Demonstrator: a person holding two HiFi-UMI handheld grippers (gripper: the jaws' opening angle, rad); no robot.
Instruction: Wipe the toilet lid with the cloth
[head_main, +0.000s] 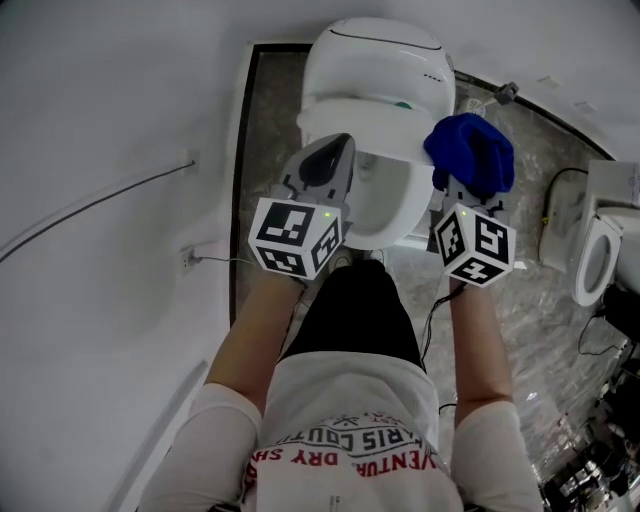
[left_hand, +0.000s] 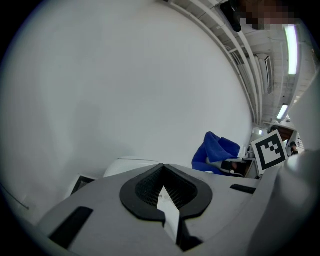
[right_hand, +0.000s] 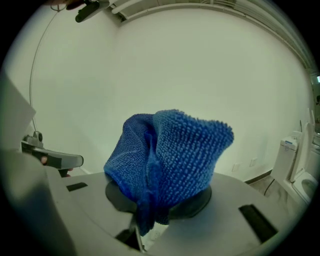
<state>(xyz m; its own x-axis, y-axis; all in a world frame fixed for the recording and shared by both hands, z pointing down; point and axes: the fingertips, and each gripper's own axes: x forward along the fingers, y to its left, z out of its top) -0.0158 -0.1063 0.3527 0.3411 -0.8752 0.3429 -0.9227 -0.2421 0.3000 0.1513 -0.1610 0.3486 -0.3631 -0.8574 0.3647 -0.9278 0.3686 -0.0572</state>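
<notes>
My right gripper (head_main: 462, 183) is clamped on a bunched blue cloth (head_main: 472, 150), held in the air just right of the white toilet (head_main: 378, 68). My left gripper (head_main: 343, 143) hovers over the toilet's front, jaws together and holding nothing.

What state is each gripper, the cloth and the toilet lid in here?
left gripper: shut, nothing between its jaws.
right gripper: shut on the cloth.
cloth: bunched up, sticking out of the jaws.
toilet lid: appears raised, with the bowl open below it.
</notes>
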